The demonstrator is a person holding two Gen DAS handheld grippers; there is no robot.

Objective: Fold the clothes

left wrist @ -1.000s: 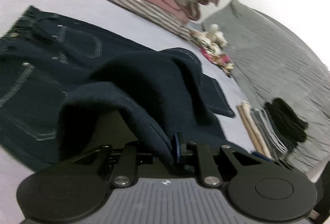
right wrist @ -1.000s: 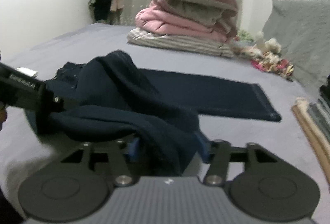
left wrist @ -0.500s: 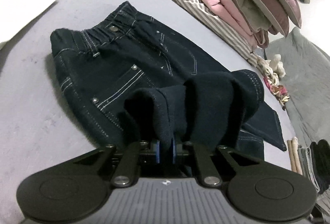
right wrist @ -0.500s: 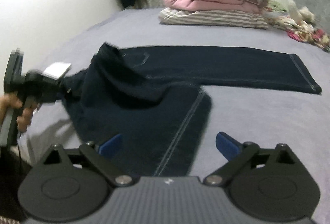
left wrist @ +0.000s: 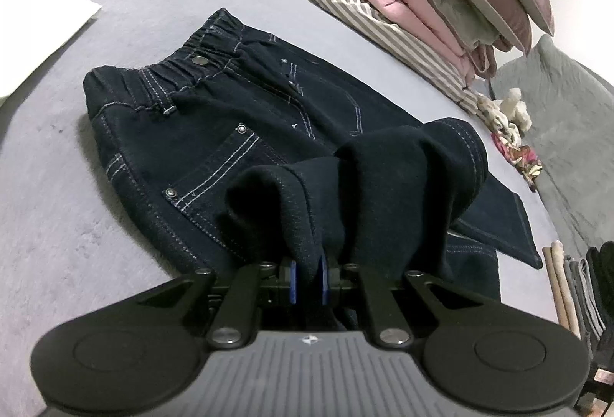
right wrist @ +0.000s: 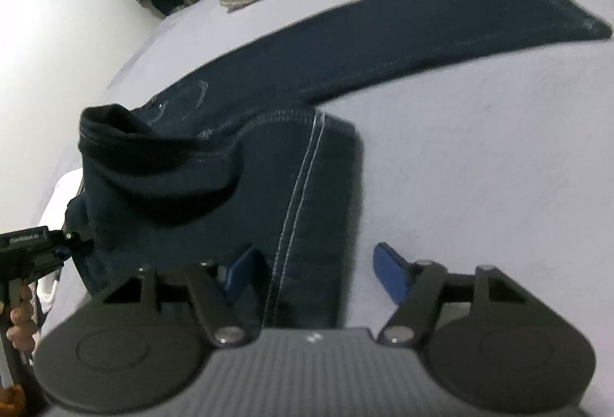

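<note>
One pair of dark jeans lay on the grey bed, one leg folded back toward the waistband. The left claw pinched that leg's hem tight; the right claw, closing with denim between its pads, gripped nothing yet. If it missed the cloth, the fold could land crooked. Two claws, one garment in play.

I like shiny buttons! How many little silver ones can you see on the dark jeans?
4. One snap button sits on the waistband. Three small rivets: one near the fly, two at the pocket corners. The bunched trouser leg may hide more.
</note>
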